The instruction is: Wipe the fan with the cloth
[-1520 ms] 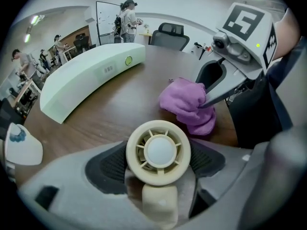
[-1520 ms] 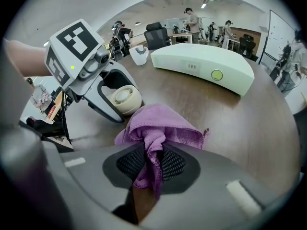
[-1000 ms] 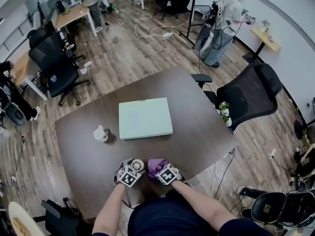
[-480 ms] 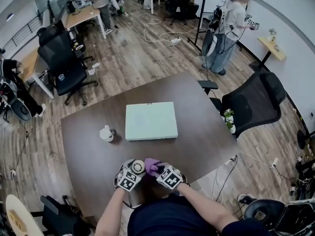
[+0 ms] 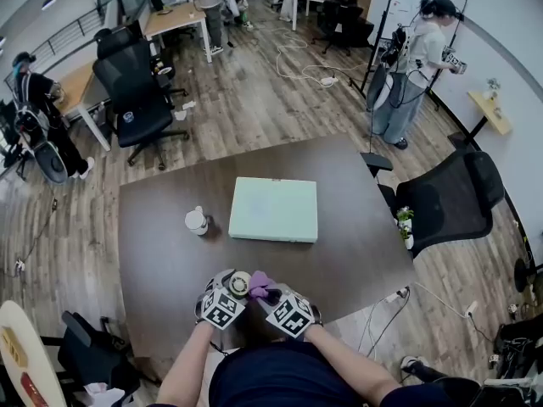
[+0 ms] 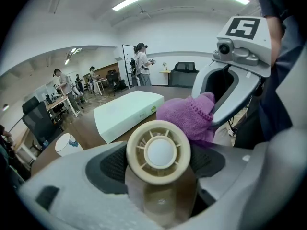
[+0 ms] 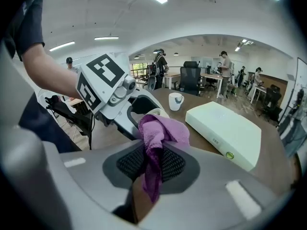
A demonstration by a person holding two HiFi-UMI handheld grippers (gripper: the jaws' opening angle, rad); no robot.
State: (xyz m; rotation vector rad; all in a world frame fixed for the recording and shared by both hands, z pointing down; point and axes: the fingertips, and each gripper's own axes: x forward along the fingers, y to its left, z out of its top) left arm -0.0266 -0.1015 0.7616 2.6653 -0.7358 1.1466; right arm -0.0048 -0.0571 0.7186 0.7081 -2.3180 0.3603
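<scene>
Near table edge: your left gripper [image 6: 159, 176] is clamped on the fan [image 5: 240, 283], right gripper [image 7: 151, 164] pinching the purple cloth [image 7: 160, 131] just beside it.
Table [image 5: 170, 253]: dark brown, with a pale box [image 5: 274, 209] and a white cup [image 5: 197, 220].
Room: open office, plank floor [image 5: 254, 100].

Open-plan office, shared workroom feel. Grey-brown wood-plank floor [image 5: 254, 117] throughout. Large dark brown wooden table [image 5: 170, 253] in middle; black wheeled mesh office chairs [image 5: 136, 91] around it and at long light-wood desks [image 5: 174, 19] bearing monitors and gear. Loose white cables [image 5: 297, 53] trail across floor. Long fluorescent ceiling strip lights [image 6: 134, 0]. Several people standing [image 5: 420, 58] at workstations, some handling equipment.
</scene>
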